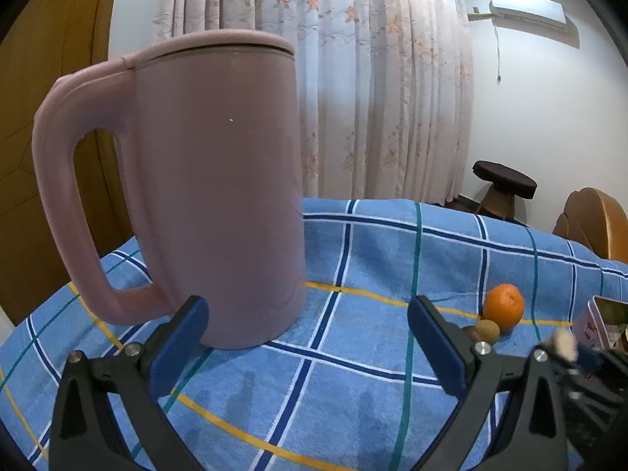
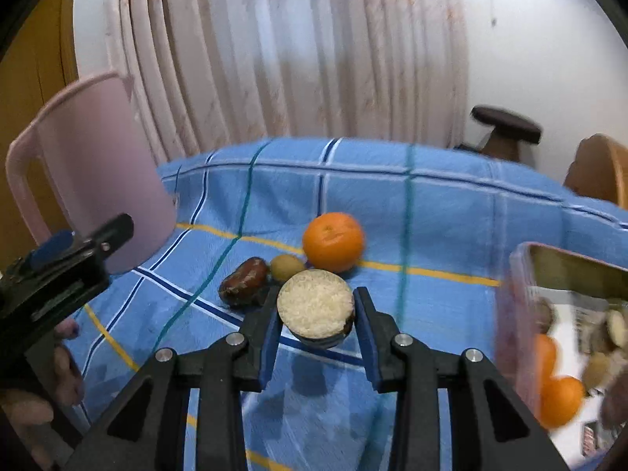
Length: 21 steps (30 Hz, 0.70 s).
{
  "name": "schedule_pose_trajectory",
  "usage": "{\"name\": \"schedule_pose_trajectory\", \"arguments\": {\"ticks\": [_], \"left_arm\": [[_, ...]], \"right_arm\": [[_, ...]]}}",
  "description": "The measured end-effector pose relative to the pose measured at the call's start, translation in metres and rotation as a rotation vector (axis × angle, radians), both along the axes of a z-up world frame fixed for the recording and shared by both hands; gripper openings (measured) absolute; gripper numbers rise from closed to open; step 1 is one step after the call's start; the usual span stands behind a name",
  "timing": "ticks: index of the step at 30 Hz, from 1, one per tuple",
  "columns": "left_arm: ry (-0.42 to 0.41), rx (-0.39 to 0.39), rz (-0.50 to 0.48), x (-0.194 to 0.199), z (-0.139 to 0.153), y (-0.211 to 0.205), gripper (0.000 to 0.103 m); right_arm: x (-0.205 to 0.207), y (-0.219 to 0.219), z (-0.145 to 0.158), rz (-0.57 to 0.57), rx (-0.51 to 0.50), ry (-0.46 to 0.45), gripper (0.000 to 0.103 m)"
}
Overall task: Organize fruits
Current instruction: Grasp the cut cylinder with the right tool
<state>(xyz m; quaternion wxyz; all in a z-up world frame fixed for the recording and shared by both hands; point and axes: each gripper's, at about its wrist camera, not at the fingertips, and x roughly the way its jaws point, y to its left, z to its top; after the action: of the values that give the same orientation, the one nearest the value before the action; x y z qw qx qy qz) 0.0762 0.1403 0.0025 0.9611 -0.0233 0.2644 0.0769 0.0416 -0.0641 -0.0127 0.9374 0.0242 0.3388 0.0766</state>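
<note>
In the right wrist view my right gripper is shut on a cut fruit half with a pale grainy face and dark skin, held just above the cloth. Behind it lie an orange, a small brown-green round fruit and a dark red date. The left wrist view shows the orange and small fruit at right. My left gripper is open and empty, its left finger next to a pink jug. It also shows in the right wrist view.
A clear plastic box at right holds oranges and other fruit. The blue checked cloth covers the table. The pink jug stands at left. A stool and a wooden chair stand beyond the table.
</note>
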Motion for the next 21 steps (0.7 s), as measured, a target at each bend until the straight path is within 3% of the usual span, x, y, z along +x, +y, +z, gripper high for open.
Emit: {"name": "schedule_pose_trajectory", "arguments": {"ticks": [3, 21], "left_arm": [[-0.001, 0.002, -0.008, 0.0, -0.002, -0.002, 0.103], [-0.002, -0.033, -0.036, -0.013, -0.002, -0.012, 0.103]], "right_arm": [[-0.019, -0.009, 0.007, -0.027, -0.043, -0.055, 0.037], [-0.041, -0.034, 0.015, -0.028, -0.025, -0.08, 0.038]]}}
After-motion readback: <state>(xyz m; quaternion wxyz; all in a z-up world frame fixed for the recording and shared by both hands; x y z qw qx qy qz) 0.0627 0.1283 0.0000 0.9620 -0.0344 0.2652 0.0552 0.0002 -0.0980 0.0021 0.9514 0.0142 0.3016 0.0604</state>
